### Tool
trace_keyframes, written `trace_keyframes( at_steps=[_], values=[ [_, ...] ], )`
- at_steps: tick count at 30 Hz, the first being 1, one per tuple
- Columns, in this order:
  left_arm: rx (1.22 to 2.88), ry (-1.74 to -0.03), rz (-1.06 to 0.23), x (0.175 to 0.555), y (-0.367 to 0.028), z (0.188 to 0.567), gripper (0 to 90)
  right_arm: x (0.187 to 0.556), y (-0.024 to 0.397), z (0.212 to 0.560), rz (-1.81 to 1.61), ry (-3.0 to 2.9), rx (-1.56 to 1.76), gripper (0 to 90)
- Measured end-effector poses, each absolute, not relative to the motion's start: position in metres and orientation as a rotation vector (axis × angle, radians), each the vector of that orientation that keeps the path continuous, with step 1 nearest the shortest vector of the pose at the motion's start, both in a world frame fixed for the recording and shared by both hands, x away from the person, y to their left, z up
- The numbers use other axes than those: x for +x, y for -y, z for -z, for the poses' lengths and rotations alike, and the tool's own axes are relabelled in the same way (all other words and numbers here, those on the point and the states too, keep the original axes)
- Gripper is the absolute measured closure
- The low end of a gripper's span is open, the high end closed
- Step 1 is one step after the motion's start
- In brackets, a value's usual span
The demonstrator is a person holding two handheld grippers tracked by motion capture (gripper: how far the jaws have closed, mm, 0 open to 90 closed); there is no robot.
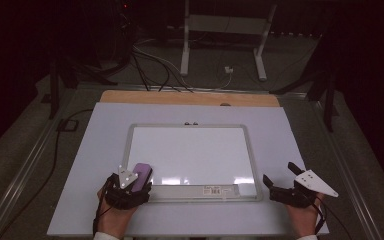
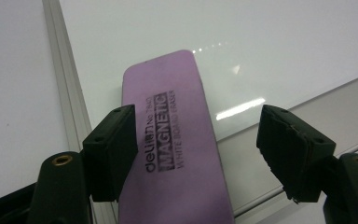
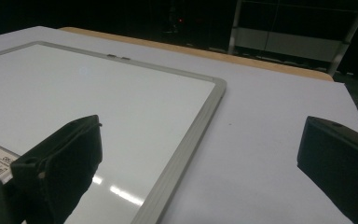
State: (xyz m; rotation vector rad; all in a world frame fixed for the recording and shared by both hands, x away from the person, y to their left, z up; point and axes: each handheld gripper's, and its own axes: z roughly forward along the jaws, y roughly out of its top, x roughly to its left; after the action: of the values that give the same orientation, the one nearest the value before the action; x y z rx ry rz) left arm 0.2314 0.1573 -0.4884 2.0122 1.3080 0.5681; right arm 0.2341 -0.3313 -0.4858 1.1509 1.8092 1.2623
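Rounded purple eraser (image 2: 172, 140), glossy whiteboard (image 2: 270, 51)

One whiteboard (image 1: 190, 155), silver frame. One purple eraser (image 1: 141, 175) on board's near-left corner. Two grippers: left gripper (image 1: 130, 187), right gripper (image 1: 292, 192). Two hands, one per gripper. One barcode label (image 1: 212, 190) on frame's near edge. One white table (image 1: 280, 140). One wooden board (image 1: 180, 98) at far edge.
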Motion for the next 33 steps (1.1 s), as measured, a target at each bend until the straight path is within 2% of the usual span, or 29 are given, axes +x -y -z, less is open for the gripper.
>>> trace_keyframes(
  at_steps=[10, 21, 33],
  values=[
    [2.006, -1.345, -0.545, 0.231, -0.166, 0.489, 32.4, 0.234, 0.331, 0.486, -1.263, -1.809, 1.151, 0.3],
    [1.981, -1.398, -0.522, 0.229, -0.180, 0.491, 41.7, 0.234, 0.331, 0.486, -1.260, -1.811, 1.154, 0.3],
    [1.967, -1.421, -0.512, 0.224, -0.181, 0.491, 45.7, 0.234, 0.332, 0.486, -1.261, -1.809, 1.151, 0.3]
  ],
)
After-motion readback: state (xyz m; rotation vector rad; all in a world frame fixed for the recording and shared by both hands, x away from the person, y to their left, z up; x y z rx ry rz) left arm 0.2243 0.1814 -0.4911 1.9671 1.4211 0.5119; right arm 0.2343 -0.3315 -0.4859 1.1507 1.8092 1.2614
